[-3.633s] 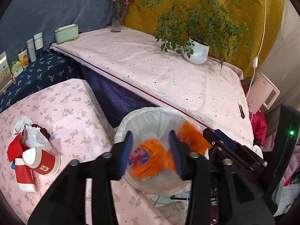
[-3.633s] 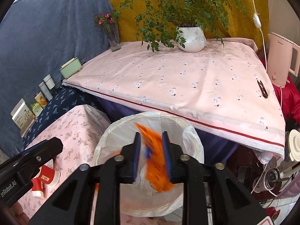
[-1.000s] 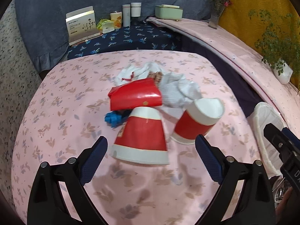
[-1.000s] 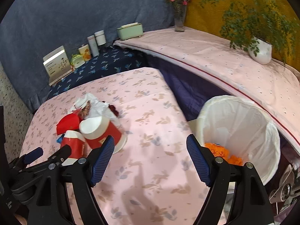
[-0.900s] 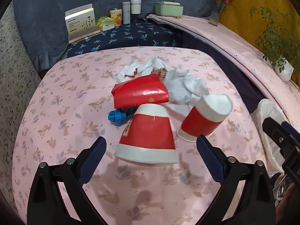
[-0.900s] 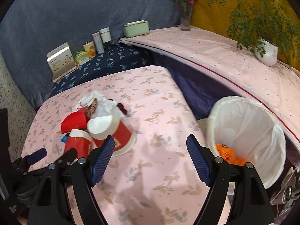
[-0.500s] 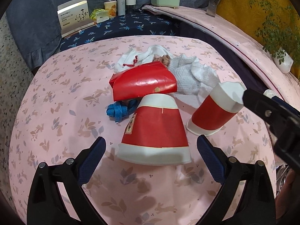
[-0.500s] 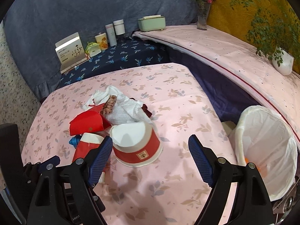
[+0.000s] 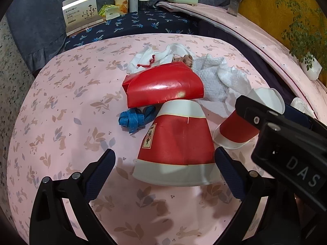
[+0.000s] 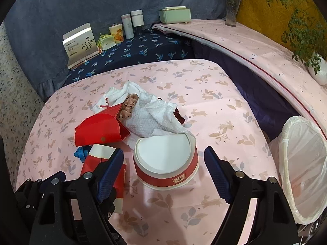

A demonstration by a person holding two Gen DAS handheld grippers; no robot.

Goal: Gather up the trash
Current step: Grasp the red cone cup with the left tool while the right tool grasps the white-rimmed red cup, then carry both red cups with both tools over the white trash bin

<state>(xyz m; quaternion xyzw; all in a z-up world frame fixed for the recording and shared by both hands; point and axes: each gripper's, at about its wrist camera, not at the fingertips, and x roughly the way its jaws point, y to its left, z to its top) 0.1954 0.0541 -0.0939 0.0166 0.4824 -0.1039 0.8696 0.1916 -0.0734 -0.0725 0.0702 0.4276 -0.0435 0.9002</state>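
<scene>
A trash pile lies on the pink tablecloth [image 9: 61, 122]. My left gripper [image 9: 164, 159] is open, its jaws either side of the wide end of a flattened red-and-white paper cup [image 9: 175, 138], not touching it. My right gripper [image 10: 163, 156] straddles a dented red-and-white cup [image 10: 166, 163] standing mouth up. Its jaws are closing, with the pads still apart from the cup. Behind lie a red folded carton [image 10: 100, 128], a blue ribbon [image 9: 132, 119] and crumpled white paper towels [image 10: 151, 114]. The white-lined bin [image 10: 300, 163] stands off the table's right edge.
A dark blue shelf [image 10: 143, 51] behind the table carries a card box [image 10: 79, 40], bottles and a green box [image 10: 174, 15]. A long pink-covered surface [image 10: 255, 47] on the right bears a vase and a potted plant [image 10: 314, 69]. The right gripper's black body [image 9: 286, 143] crosses the left wrist view.
Both grippers have come down closer to the trash pile. The right one swung left, away from the bin, onto the dented cup, and its body now shows in the left wrist view.
</scene>
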